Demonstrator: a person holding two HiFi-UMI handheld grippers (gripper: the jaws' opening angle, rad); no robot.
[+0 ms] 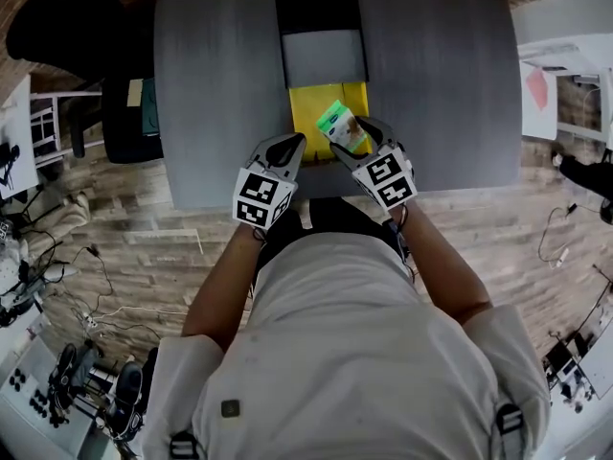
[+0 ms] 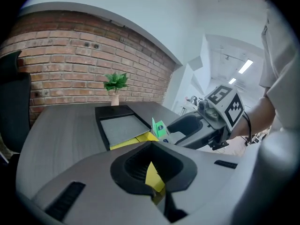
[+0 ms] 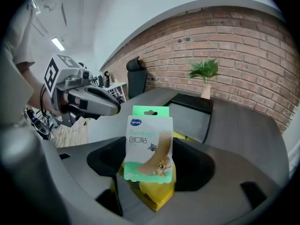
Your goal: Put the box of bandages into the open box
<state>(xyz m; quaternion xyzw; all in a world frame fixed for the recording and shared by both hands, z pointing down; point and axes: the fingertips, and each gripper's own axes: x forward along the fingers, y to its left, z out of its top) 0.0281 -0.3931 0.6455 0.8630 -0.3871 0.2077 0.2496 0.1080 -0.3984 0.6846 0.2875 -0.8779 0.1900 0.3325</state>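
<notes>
Brick walling and a small potted plant (image 2: 116, 82) are closing off the far side of the grey table (image 1: 211, 84). On it the open box (image 1: 305, 113) is lying lengthwise away from the person, its black and grey part farther off and its yellow inside facing up at the near end. The right tool (image 1: 350, 140) is gripping the box of bandages (image 1: 339, 125) by its lower end, jaws closed on it, so the pack is standing up out of the jaws with its green hang-tab end pointing away from the tool. In the head view the pack is hovering over the near right part of the yellow opening, tilted, its long axis slanting across the box rather than along it. The left tool (image 1: 290, 145) is sitting just beside it at the near left edge, jaws nearly together and pinching a yellow flap (image 2: 153, 176). The coming move, I judge, is hinging on the opening lying below and slightly forward-left of the pack, with the right tool doing the carrying.
</notes>
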